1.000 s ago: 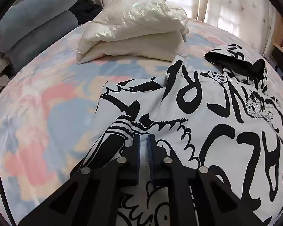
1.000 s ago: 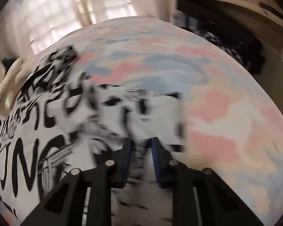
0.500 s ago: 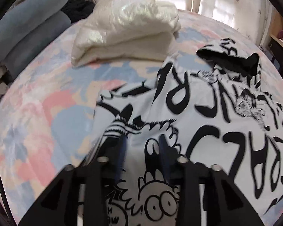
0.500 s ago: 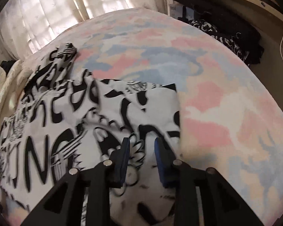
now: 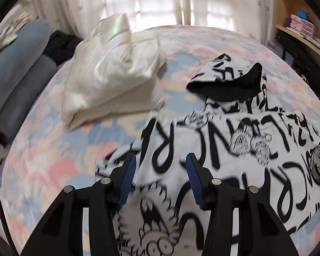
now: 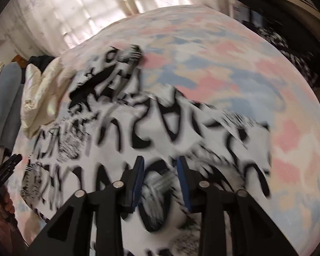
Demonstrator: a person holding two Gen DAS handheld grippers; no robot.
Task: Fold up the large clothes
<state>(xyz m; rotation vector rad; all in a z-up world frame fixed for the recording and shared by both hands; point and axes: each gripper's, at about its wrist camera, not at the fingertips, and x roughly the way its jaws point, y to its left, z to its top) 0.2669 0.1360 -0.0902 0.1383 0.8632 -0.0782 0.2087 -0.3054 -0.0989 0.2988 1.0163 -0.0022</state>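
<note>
Tongs in both our hands hang over a white hoodie (image 5: 234,166) printed with black cartoon lettering, which lies spread flat on the bedspread (image 5: 42,160) of pink, blue and cream patches. In the left wrist view the hoodie fills the lower right of the frame, with its black-lined hood (image 5: 230,83) bunched at the upper right of centre. Our left gripper (image 5: 161,175) stands at the bottom centre, its blue pads (image 5: 129,177) well apart; the jaws have just been opening, and nothing is pinched between them, only the cloth lying below. A folded cream jacket (image 5: 111,76) sits in the upper left, just beyond the hoodie's edge, and grey-blue pillows (image 5: 21,64) line the far left rim. Pale curtains (image 5: 160,2) hang across the top.

In the right wrist view, which is blurred, the hoodie (image 6: 121,140) covers the lower left and centre, its edge reaching toward the right of centre. Our right gripper (image 6: 160,179) points down at it from the bottom centre; its jaws have also just been opening, and they grip nothing. The left gripper (image 6: 5,170) shows at the far left edge, with a hand (image 6: 2,209) below it. We cannot tell from this view how that one's jaws stand.
</note>
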